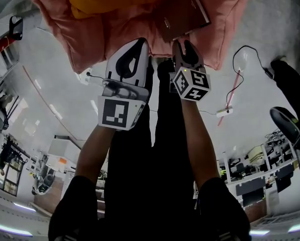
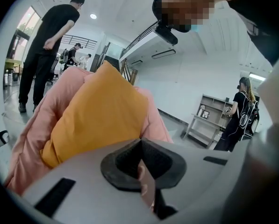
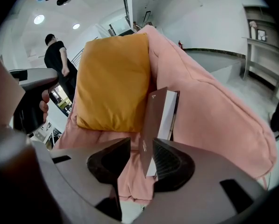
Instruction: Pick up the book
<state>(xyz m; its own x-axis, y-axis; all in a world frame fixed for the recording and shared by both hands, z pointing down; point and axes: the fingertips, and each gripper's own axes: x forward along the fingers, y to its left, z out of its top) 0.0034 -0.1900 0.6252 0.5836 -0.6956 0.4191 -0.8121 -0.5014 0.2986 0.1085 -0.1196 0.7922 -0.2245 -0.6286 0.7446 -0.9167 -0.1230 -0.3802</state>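
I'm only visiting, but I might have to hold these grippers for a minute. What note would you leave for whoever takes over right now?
Left gripper: jaws together, nothing visibly held, clear of the book.
Right gripper: jaws apart, with the lower edge of the brown book between them, not clamped.
Book: stands on edge against the pink seat, beside the orange cushion.
Done: right gripper lined up on the book.
To do: close on it and lift.

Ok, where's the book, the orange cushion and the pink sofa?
book [image 3: 156,115], right gripper view, on its brown cover.
orange cushion [image 3: 113,78], right gripper view, on its middle.
pink sofa [image 3: 214,111], right gripper view, on its padded side.
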